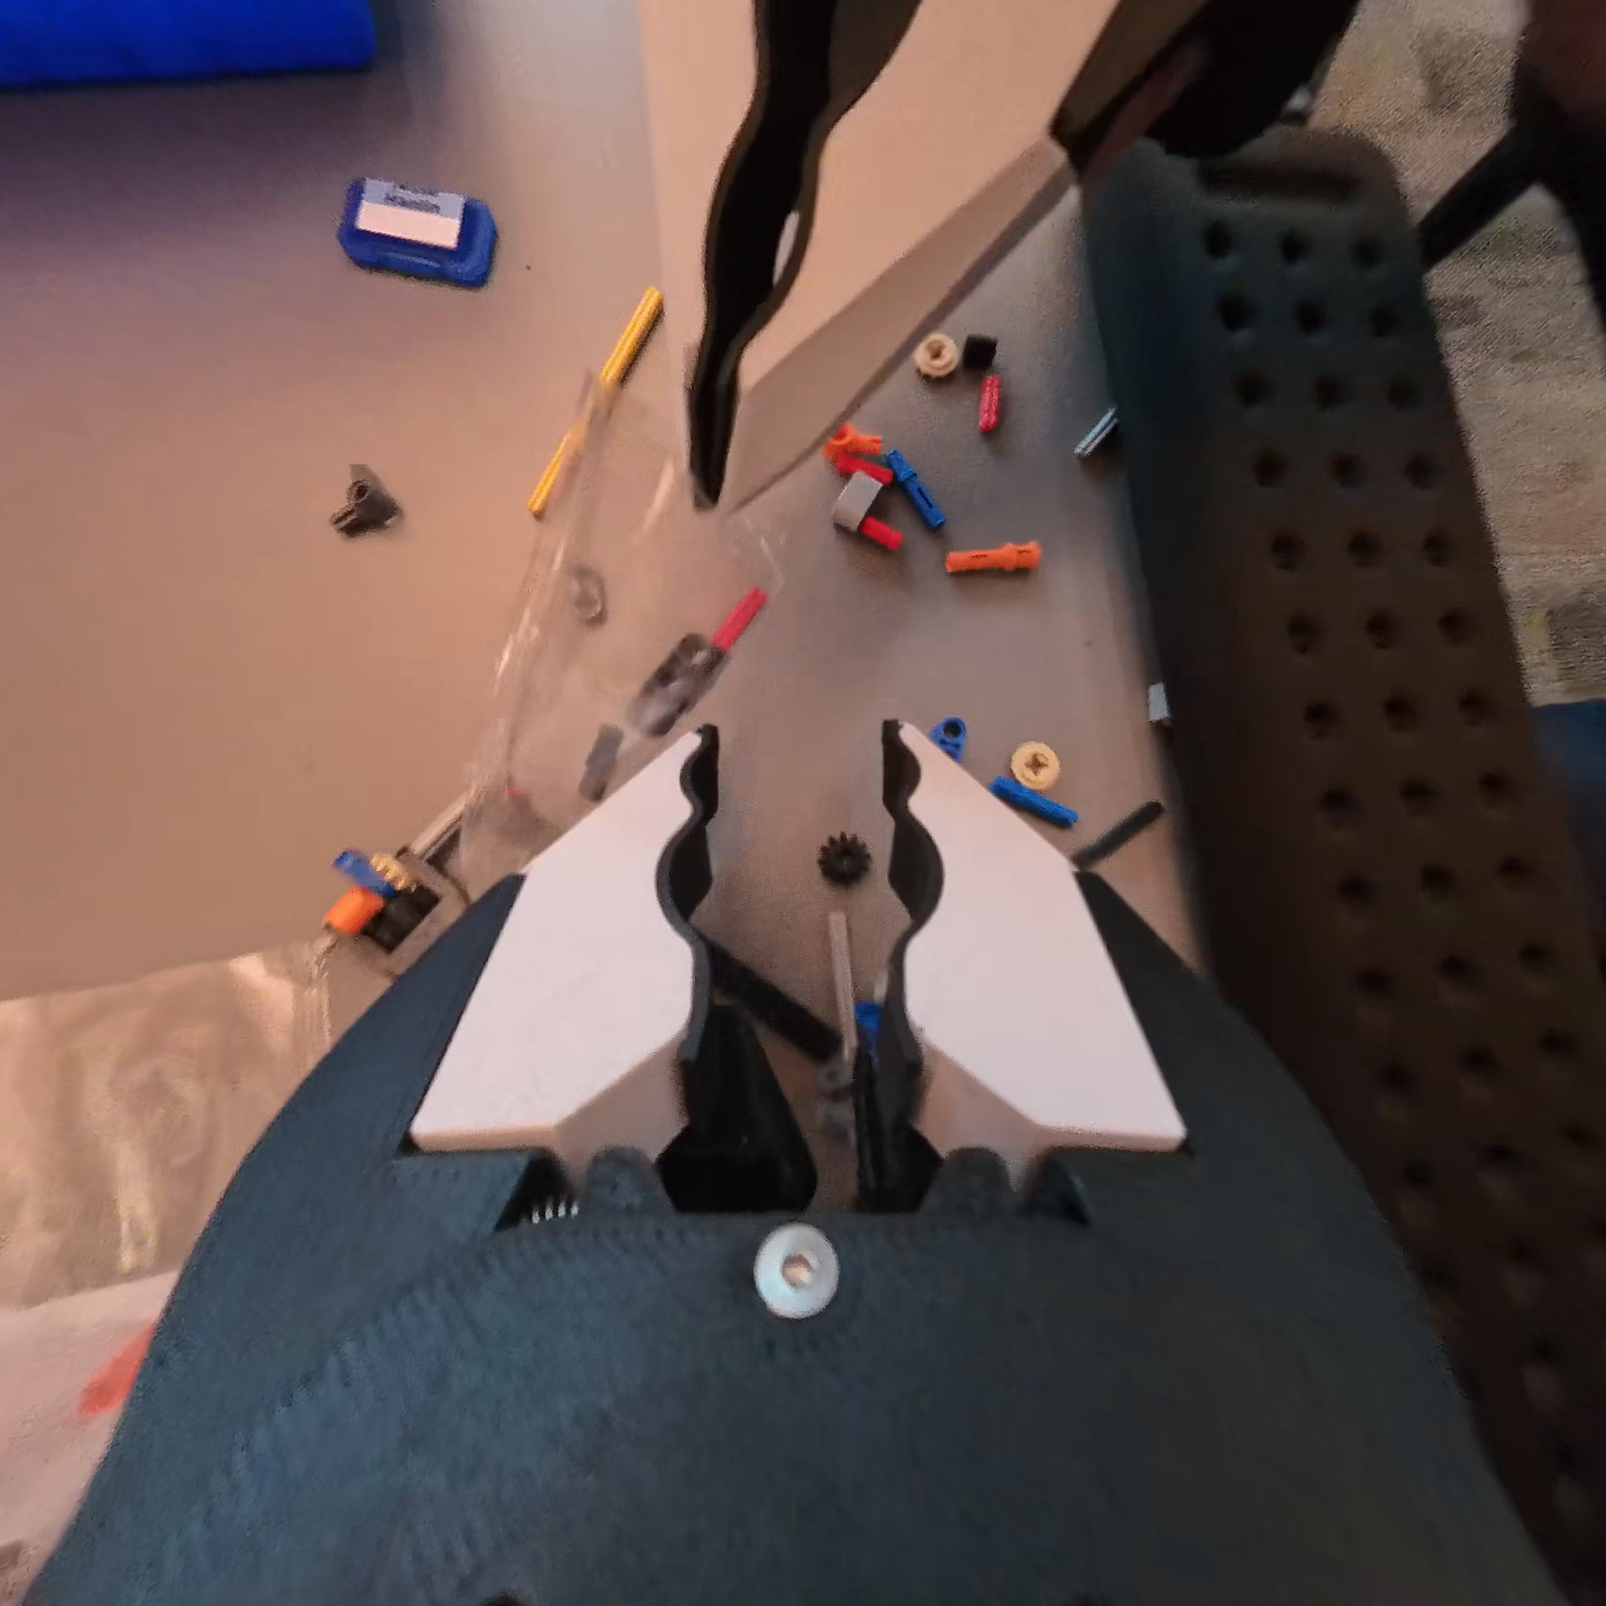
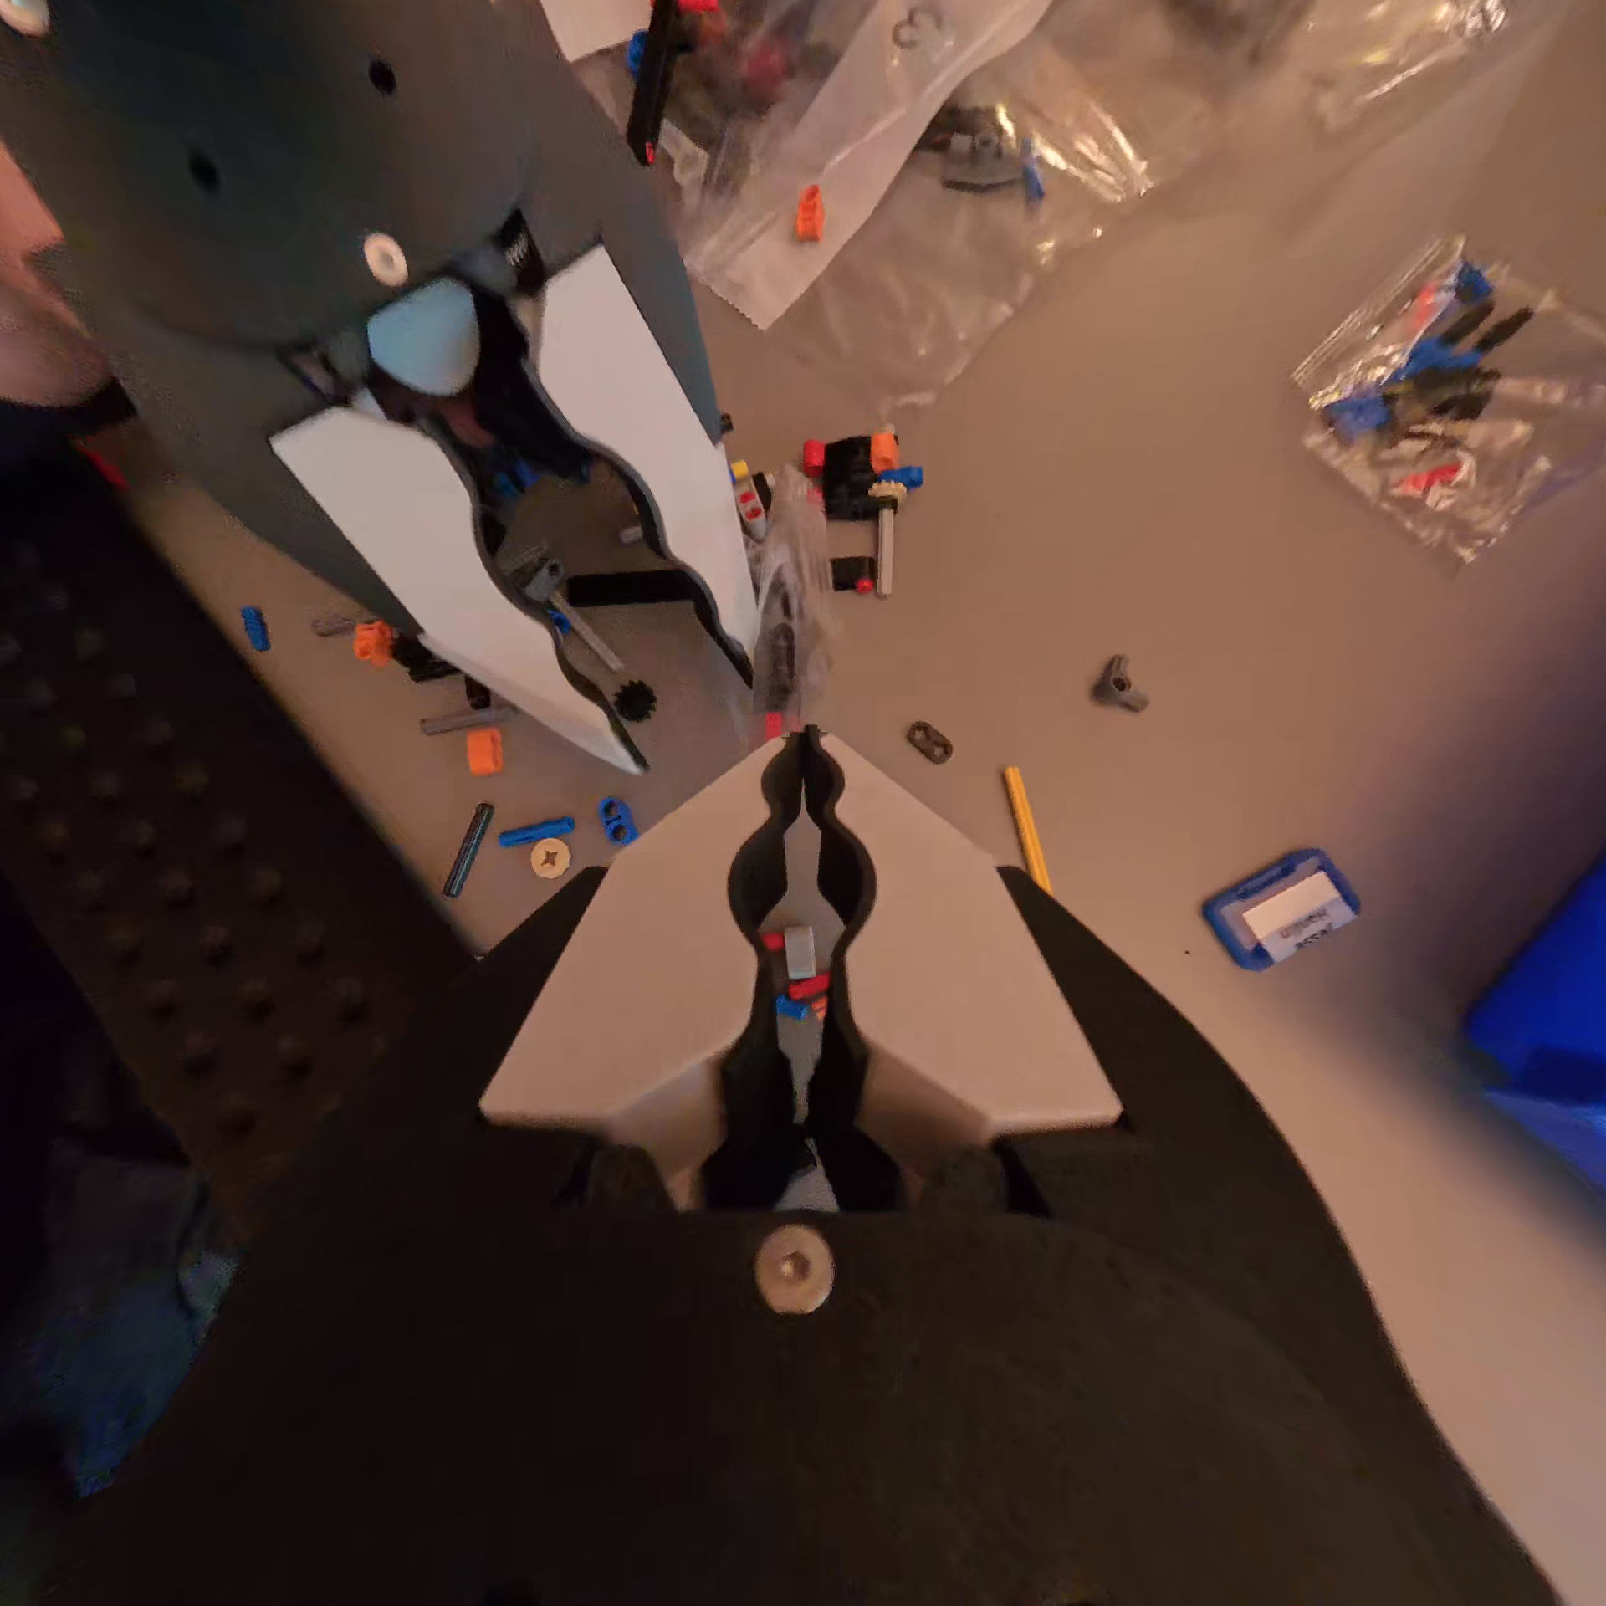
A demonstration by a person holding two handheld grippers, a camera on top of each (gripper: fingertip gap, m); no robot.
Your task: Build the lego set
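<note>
**Bag-emptying was one slip away from scattering parts everywhere**

So the right gripper (image 2: 804, 734) had its jaws pinched together on the corner of a small clear plastic bag (image 1: 626, 626), holding it up off the grey table (image 1: 217, 652). From the left wrist camera you could see the bag hanging from those tips with a red axle (image 1: 739, 617) and a dark connector still inside. The left gripper (image 1: 799, 739) was wide open with nothing in it, hovering low over a little black gear (image 1: 843, 856).

The lego itself was all over the place: loose pins in blue, orange and red plus a tan round piece (image 1: 1034, 765) near the table edge, a long yellow axle (image 1: 600, 400), and a small half-built assembly (image 2: 860, 487) further in. More unopened bags (image 2: 1425, 400) sat off to the side.

What worried me:
- The grip was on thin slippery film at the very tips. I reckoned a tug could pull it free and drop the whole bag.
- Anything tipped out would land near that table edge, right beside the dark perforated chair (image 1: 1356, 608), and round pins roll.
- The two grippers were close together, so swinging the bag could knock the left one or sweep loose pins.
- The picture was blurry, so I couldn't tell whether the bag was actually open.
</note>
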